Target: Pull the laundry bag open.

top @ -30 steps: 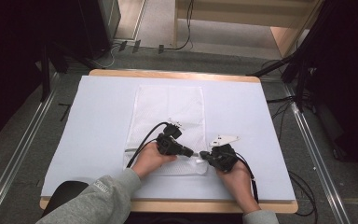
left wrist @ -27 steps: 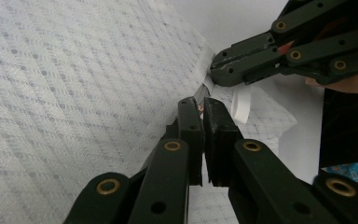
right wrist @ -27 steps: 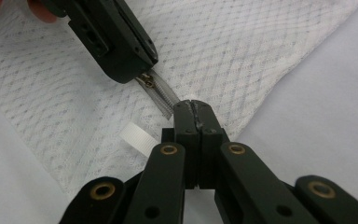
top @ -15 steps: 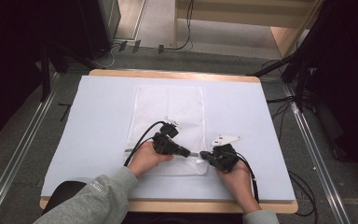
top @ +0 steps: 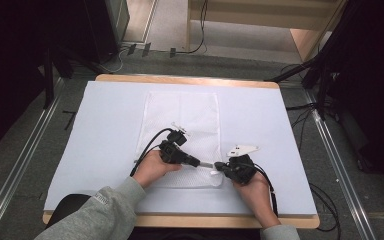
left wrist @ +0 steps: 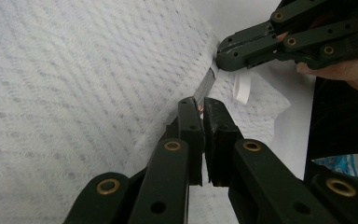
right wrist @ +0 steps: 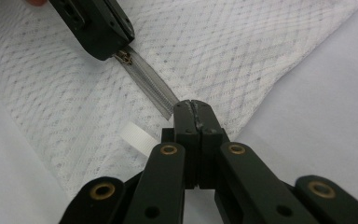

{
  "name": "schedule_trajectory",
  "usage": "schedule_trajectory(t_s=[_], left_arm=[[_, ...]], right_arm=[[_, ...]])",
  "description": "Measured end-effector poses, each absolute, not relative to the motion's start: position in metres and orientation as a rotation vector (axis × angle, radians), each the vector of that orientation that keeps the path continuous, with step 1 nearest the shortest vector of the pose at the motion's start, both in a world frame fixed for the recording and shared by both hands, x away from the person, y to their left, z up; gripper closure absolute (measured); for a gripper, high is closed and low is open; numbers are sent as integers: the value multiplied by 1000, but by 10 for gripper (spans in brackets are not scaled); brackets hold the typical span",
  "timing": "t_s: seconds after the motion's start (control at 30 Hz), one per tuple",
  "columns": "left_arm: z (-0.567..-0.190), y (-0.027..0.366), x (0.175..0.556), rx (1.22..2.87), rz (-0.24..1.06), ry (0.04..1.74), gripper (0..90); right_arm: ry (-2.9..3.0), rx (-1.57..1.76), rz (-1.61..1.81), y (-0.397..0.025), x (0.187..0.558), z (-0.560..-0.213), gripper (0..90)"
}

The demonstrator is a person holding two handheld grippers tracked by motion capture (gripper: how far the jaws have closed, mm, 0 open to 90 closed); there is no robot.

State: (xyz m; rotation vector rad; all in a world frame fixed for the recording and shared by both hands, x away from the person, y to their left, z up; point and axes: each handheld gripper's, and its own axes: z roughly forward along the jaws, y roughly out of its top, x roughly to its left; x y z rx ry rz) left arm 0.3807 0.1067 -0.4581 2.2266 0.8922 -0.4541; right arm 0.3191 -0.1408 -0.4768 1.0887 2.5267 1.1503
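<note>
The white mesh laundry bag (top: 181,135) is lying flat at the centre of the table (top: 105,120), its zipper (right wrist: 150,87) running along the lower edge. The left tongs (left wrist: 201,108) are pinching the zipper pull (left wrist: 200,108). The right tongs (right wrist: 193,108), lower right of centre, are pressing together on the zipper's end.

High view: overhead, looking forward-down, far. Tool views: close, facing each other, sharing zipper (left wrist: 205,87).

table (top: 105,115) | wht cover, wood edge | mesh bag (top: 180,120) flat, ctr
</note>
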Motion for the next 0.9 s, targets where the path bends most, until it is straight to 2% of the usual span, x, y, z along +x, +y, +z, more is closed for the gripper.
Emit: schedule_trajectory(t_s=[0.9], left_arm=[[-452, 134, 382, 2213, -472, 930, 880]], right_arm=[[2547, 1062, 1169, -143, 321, -477, 900]])
